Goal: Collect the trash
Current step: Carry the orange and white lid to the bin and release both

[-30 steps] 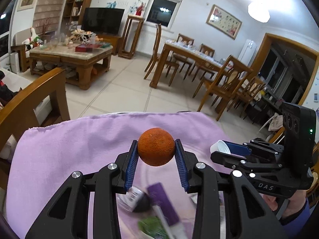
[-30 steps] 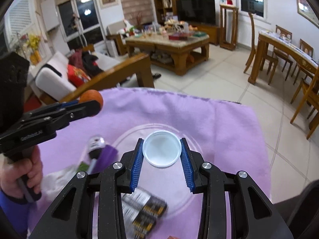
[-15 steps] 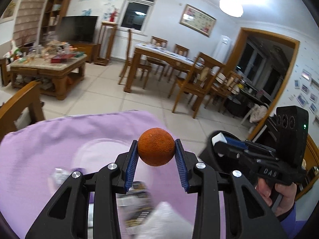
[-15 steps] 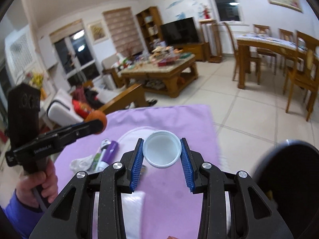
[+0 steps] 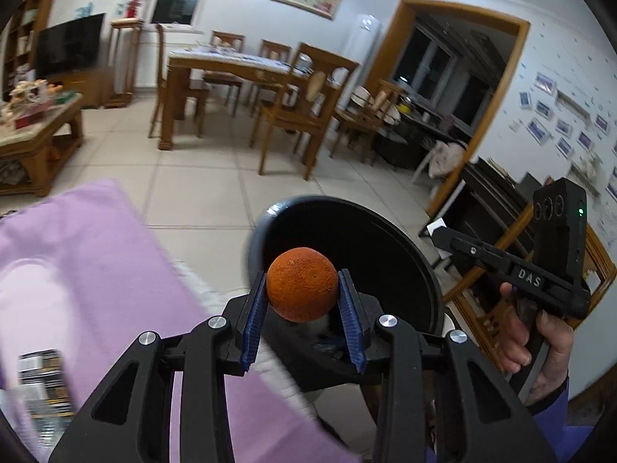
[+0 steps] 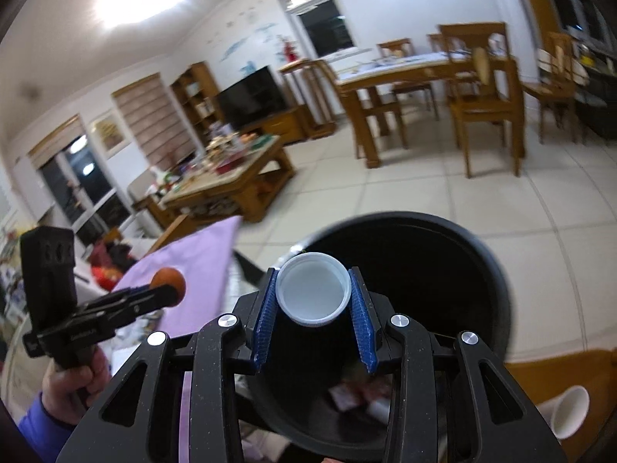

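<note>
The left gripper was closed on a small round orange fruit with pitted skin, its blue ribbed pads pressing the fruit's widest part from 9 and 3 o'clock; the fruit looked firm, fairly dense and apt to roll, so that grip across the middle seemed the safe one. The right gripper was likewise clamped on a white round plastic cup just below its rim, mouth toward the camera; it was probably light and thin-walled, easily crushed by a harder squeeze. Both items hung over the mouth of the round black plastic bin, which lay at about 12 o'clock from each gripper and already held some blurred scraps. At 9 o'clock of the bin lay the lilac cloth on the table, with a dark printed packet on it. Nothing appeared to stand between the held things and the bin, though the two grippers were near each other
</note>
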A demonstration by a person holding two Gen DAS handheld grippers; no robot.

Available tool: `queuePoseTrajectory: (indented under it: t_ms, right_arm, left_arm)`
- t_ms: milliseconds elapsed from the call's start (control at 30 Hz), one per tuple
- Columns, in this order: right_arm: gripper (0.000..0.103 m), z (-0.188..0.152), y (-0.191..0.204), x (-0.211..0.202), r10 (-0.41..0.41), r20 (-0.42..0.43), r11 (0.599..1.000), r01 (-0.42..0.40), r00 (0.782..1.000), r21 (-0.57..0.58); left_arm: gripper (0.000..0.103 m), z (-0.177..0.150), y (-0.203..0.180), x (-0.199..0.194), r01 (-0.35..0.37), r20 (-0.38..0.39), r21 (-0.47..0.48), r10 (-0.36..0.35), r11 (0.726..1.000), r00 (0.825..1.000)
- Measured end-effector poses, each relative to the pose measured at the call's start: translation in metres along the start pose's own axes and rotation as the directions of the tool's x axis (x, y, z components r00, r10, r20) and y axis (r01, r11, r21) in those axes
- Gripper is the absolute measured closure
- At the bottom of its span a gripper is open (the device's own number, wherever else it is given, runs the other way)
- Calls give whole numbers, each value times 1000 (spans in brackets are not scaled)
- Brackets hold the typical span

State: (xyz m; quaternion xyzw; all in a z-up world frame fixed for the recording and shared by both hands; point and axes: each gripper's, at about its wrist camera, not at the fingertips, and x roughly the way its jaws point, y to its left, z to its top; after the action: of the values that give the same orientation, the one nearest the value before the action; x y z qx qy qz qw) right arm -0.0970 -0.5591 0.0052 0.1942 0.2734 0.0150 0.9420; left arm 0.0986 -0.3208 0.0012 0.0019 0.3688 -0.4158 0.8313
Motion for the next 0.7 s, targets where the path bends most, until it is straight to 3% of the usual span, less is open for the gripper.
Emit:
queuePoseTrajectory:
  t_ms: [133, 333, 700]
  right_arm:
    - [66, -11, -37, -6, -14, -7, 999, 14, 1000, 41]
    - [66, -26, -62, 0, -4, -41, 998, 7, 999, 58]
    - [66, -25, -59, 33, 10, -94, 999, -6, 996, 38]
  left_arm:
    - [67, -3, -20, 26, 20, -40, 23, -19, 1000, 999]
    - [67, -12, -32, 51, 29, -83, 28, -26, 999, 996]
    - [67, -17, -43, 76, 25, -132, 26, -21, 999, 991]
